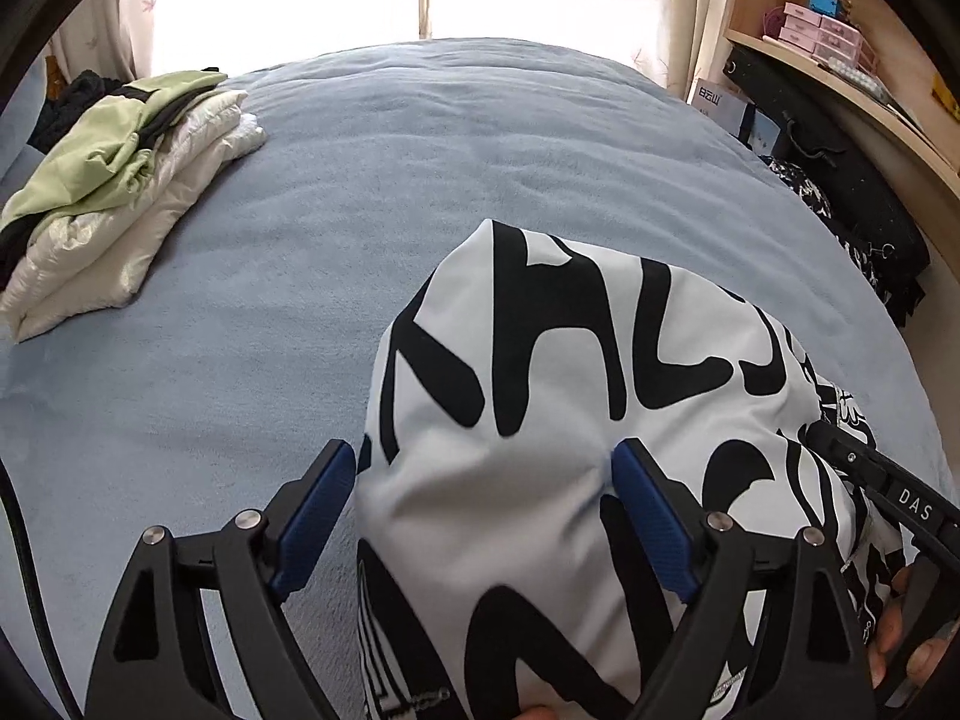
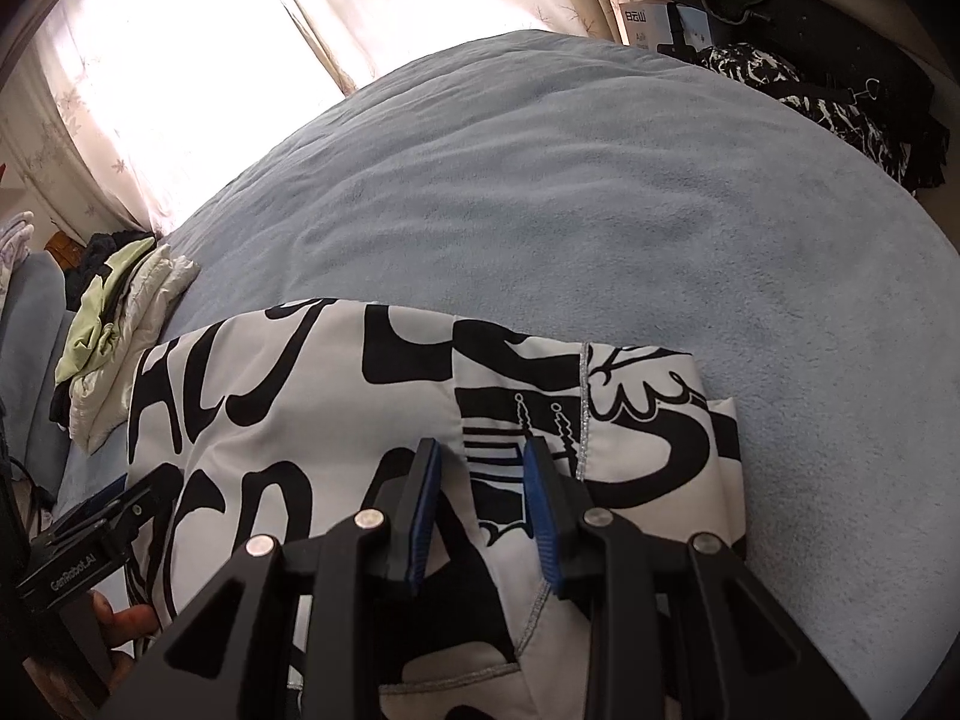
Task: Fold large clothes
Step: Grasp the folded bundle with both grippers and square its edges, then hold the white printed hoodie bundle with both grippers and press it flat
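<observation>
A white garment with bold black lettering (image 1: 570,396) lies folded on the blue bedspread (image 1: 420,192), near its front edge. My left gripper (image 1: 483,462) is open, its blue pads (image 1: 318,516) spread wide over the garment's left part. The right gripper's black body (image 1: 888,480) shows at the right edge of that view. In the right wrist view the same garment (image 2: 288,396) lies below my right gripper (image 2: 483,456), which is open with a narrower gap above a seam of the cloth. The left gripper's body (image 2: 90,534) shows at the lower left.
A pile of folded clothes, green on white (image 1: 114,192), sits at the bed's far left; it also shows in the right wrist view (image 2: 120,324). A wooden shelf with boxes (image 1: 840,42) and dark bags (image 1: 840,180) stand to the right. Curtains hang behind.
</observation>
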A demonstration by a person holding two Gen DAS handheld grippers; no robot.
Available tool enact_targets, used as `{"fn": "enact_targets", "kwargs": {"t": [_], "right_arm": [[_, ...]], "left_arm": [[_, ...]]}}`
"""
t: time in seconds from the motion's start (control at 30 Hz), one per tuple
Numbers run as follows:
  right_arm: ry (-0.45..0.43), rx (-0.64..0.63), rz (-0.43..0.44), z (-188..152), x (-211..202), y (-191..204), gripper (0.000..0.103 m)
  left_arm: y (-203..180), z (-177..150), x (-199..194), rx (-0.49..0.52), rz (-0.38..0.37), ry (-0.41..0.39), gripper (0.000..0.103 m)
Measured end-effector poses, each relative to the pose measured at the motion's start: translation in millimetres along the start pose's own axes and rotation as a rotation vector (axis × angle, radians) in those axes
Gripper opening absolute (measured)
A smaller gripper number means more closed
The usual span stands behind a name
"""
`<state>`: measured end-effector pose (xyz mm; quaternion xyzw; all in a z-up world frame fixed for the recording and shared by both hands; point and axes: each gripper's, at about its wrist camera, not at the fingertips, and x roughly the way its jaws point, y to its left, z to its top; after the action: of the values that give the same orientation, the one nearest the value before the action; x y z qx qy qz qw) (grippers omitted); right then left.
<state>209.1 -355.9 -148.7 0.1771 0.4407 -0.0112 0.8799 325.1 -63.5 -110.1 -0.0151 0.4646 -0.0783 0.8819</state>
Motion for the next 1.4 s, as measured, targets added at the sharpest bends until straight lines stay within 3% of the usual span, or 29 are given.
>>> {"fn": "enact_targets", "kwargs": {"t": [0.23, 0.53, 0.83, 1.0, 1.4], "right_arm": [[0.024, 0.004, 0.024, -3.4, -40.4, 10.3, 0.03], [0.023, -0.089, 0.036, -58.3, -104.9, 22.0, 0.03], [0.04, -0.121, 0.009, -105.3, -116.0, 6.1, 0.03], [0.047, -0.166, -0.016, -115.1, -113.0, 8.1, 0.03], [0.071, -0.138, 0.009, -122.8, -120.2, 0.9, 0.03]], "left_arm": [[-1.6, -18.7, -48.8, -0.001, -0.001, 0.012, 0.086], [-7.5, -77.4, -104.0, 0.024, -0.038, 0.029, 0.086], [-1.0, -124.3, -99.5, -0.013, -0.062, 0.105, 0.083], [2.3, -131.2, -96.1, -0.004, -0.067, 0.105, 0.083], [8.2, -136.0, -100.4, -0.024, -0.072, 0.105, 0.086]]}}
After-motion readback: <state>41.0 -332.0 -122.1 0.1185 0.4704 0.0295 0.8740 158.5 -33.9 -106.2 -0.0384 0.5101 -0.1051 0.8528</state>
